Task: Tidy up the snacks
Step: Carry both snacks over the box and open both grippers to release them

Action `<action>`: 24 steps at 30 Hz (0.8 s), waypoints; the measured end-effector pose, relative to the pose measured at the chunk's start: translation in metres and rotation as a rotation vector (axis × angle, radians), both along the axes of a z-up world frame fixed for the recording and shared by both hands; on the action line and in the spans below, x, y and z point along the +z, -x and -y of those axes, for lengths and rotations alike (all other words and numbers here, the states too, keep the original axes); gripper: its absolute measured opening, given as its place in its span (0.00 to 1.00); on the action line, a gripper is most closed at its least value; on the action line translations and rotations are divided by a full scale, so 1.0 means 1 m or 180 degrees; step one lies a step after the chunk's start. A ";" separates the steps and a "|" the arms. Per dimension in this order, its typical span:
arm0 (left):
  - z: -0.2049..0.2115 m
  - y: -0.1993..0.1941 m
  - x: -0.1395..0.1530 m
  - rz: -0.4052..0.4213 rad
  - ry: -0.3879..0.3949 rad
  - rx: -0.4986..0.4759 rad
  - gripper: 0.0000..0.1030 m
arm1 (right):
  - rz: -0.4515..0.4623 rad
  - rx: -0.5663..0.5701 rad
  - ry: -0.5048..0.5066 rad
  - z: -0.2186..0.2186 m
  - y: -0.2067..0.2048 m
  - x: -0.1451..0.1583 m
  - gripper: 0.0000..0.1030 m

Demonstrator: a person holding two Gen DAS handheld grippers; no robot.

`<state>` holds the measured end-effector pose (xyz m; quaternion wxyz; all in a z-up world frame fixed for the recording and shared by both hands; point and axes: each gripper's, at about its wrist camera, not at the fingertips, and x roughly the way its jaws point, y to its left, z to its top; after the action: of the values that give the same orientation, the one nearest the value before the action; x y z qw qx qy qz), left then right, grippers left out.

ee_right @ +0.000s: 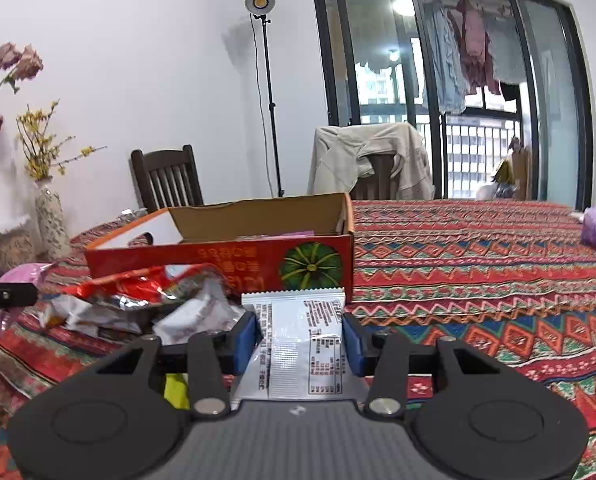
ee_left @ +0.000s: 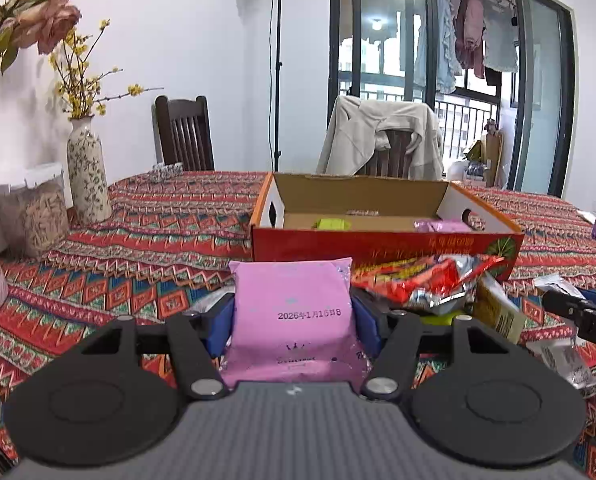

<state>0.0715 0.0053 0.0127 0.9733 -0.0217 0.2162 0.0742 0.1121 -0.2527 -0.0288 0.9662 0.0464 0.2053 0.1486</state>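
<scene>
Pink packet (ee_left: 294, 312) sits clamped between the blue pads of the left gripper (ee_left: 294, 320), clear of the tablecloth (ee_left: 158, 240). Directly ahead of that claw stands the open cardboard box (ee_left: 378, 240), holding a green packet (ee_left: 332, 224) and a purple one (ee_left: 444, 225) (so sorting is under way). Ahead and to its right lies a loose heap of wrappers (ee_left: 422, 276), still unsorted. The right gripper (ee_right: 300, 340) pinches a white sachet (ee_right: 298, 344); the box lies ahead-left of it.
</scene>
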 end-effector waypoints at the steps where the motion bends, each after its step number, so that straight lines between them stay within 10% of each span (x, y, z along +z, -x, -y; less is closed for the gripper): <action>1: 0.000 -0.001 0.002 0.0013 0.0001 -0.0002 0.61 | 0.0012 0.0016 -0.0019 -0.001 0.000 0.003 0.43; 24: 0.015 -0.103 0.049 0.0414 -0.0155 -0.0158 0.61 | 0.0252 0.0021 0.0083 -0.040 -0.099 0.079 0.43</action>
<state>0.1744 -0.0097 0.0613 0.9871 0.0026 0.1511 0.0537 0.2108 -0.2126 0.0506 0.9736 0.0273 0.1690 0.1508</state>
